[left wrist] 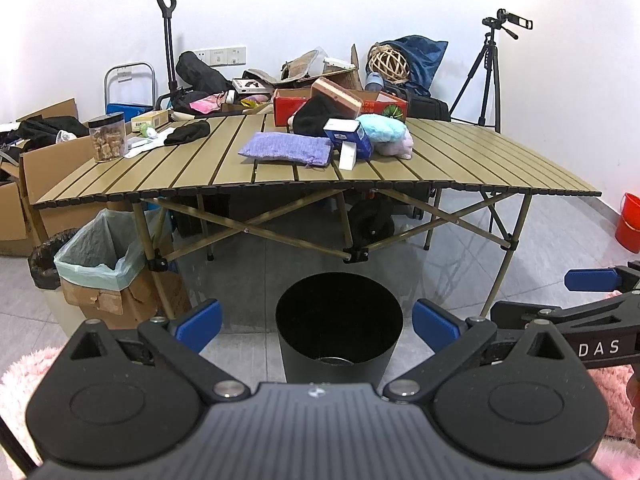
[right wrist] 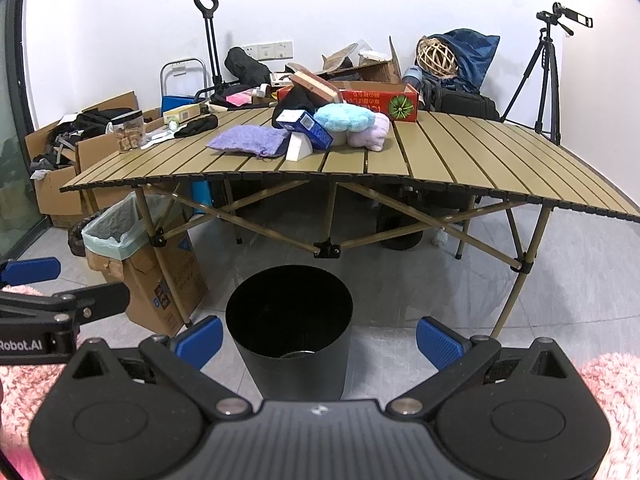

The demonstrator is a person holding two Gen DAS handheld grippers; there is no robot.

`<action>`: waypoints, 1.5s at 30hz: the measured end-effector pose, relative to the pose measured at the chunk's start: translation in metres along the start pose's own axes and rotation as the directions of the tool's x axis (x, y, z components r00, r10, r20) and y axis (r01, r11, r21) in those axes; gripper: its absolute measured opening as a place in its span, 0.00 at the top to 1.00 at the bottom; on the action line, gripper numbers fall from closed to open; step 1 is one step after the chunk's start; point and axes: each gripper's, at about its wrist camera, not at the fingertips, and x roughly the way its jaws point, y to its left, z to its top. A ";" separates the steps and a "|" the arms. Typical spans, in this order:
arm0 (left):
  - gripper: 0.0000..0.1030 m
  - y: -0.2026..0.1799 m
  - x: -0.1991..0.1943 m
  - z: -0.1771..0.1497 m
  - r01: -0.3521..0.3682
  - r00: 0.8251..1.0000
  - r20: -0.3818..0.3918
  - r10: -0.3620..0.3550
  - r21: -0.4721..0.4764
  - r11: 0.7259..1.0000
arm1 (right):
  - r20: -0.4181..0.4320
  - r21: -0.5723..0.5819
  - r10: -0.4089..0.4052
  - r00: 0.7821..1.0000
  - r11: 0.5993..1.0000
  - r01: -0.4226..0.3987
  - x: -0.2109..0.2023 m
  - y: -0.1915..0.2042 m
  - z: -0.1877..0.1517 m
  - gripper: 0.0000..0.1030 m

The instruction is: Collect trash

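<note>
White wall at the back, slatted folding table (left wrist: pixel 460 152) across the mid frame in the left wrist view, grey tile floor under it. Left gripper (left wrist: pixel 316 326) held low and level, pointing at the table, blue fingers (left wrist: pixel 200 324) spread wide apart w/ nothing between them. Black bin (left wrist: pixel 338 328) stands on the floor right in that gap, open top, something pale at its bottom, can't tell what. Right gripper pokes in from the right edge, "DAS" on its arm. Pink fluffy stuff at both lower corners. On the table: purple pouch (left wrist: pixel 286 148), blue carton (left wrist: pixel 348 136) leaning over a white box (left wrist: pixel 347 156), fluffy blue-and-pink plush (left wrist: pixel 386 134), black cloth, jar of snacks (left wrist: pixel 107 138) near the left end, red box (left wrist: pixel 340 104) at the back. Cardboard box w/ green liner (left wrist: pixel 100 256) by the left table leg. Tripod w/ camera (left wrist: pixel 490 72) back right, red bucket (left wrist: pixel 629 222) at the right edge.

Right wrist view now: same table (right wrist: pixel 460 160), same wall. Right gripper (right wrist: pixel 320 342) also low, aimed fwd, fingers (right wrist: pixel 202 340) wide apart, holding nothing. Black bin (right wrist: pixel 290 328) on the floor just left of centre between the tips. Left gripper comes in at the left edge, "Robot.AI" on it. Trash pile sits mid-table: purple pouch (right wrist: pixel 248 140), blue carton (right wrist: pixel 306 128), white box (right wrist: pixel 298 148), plush (right wrist: pixel 354 126). Lined cardboard box (right wrist: pixel 144 264) on the left, tripod (right wrist: pixel 546 64) back right, glass door at far left
</note>
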 end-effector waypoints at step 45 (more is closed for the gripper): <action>0.00 0.024 0.088 0.079 -0.045 0.995 0.086 0.055 -0.116 0.992 | 0.152 -0.002 -0.003 0.988 1.000 0.004 0.095 -0.016 0.086 0.00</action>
